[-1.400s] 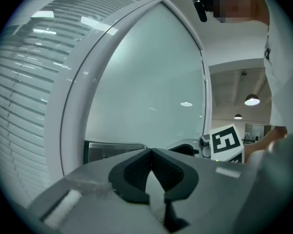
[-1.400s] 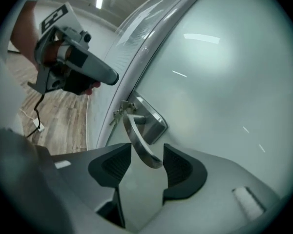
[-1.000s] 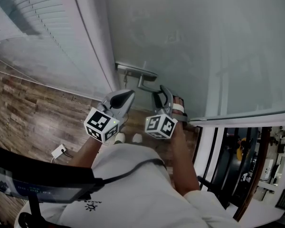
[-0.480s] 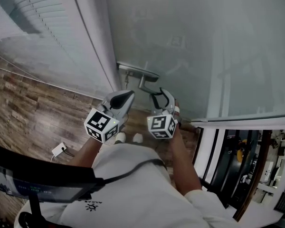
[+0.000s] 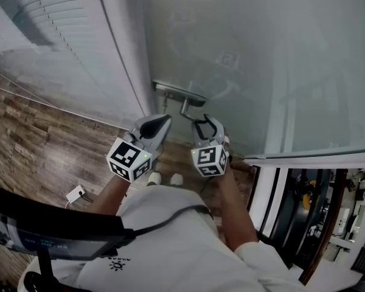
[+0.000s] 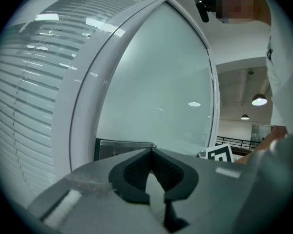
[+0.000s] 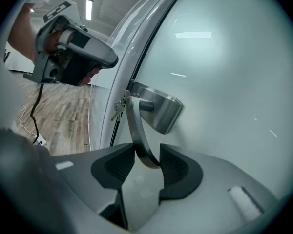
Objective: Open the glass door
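Observation:
The frosted glass door carries a metal lever handle on a steel lock plate. My right gripper reaches up to the lever. In the right gripper view the curved lever passes down between the two black pads, with my right gripper around it; the jaws have just been closing and a sliver of gap shows on the left side. A bunch of keys hangs by the plate. My left gripper hovers left of the handle, and its pads meet on nothing.
A white door frame and a window with blinds stand left of the door. Wood floor lies below, with a small white plug on it. A railing and a lower level show at the right.
My right gripper has rolled about its own axis, its marker cube turning, and has sunk slightly onto the lever. The left gripper has stayed where it was.

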{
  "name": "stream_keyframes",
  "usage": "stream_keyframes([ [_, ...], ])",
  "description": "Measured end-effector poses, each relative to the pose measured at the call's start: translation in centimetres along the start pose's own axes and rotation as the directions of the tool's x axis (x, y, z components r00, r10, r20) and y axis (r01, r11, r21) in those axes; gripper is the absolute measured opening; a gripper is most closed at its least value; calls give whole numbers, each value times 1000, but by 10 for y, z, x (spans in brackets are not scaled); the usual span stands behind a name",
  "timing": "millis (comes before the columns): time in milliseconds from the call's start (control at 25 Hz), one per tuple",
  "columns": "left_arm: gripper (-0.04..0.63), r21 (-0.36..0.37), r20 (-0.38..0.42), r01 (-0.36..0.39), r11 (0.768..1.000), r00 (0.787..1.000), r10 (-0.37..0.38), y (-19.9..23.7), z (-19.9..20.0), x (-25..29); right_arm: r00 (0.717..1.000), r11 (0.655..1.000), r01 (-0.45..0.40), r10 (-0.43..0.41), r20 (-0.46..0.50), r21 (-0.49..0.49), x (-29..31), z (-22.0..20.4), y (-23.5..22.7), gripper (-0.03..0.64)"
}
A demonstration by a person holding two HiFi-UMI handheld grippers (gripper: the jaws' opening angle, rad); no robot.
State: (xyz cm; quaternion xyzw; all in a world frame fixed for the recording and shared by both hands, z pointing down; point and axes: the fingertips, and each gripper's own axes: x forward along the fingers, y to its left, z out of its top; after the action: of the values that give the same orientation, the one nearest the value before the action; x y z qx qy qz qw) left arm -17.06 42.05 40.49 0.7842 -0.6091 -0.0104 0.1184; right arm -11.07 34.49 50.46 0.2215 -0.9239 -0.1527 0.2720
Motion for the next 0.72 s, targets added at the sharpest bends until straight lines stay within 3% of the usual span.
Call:
stream_keyframes([
  [400,5,36,15,26,999,1000,-26,1,-5,-20,999,999,44,-45,-23,-11,4,-8,-2,166],
  [720,5,47,20,78,996,997,-79,-18,-9,-19,991,987,114,-121,-59,-113,-10,-14,-30,169],
])
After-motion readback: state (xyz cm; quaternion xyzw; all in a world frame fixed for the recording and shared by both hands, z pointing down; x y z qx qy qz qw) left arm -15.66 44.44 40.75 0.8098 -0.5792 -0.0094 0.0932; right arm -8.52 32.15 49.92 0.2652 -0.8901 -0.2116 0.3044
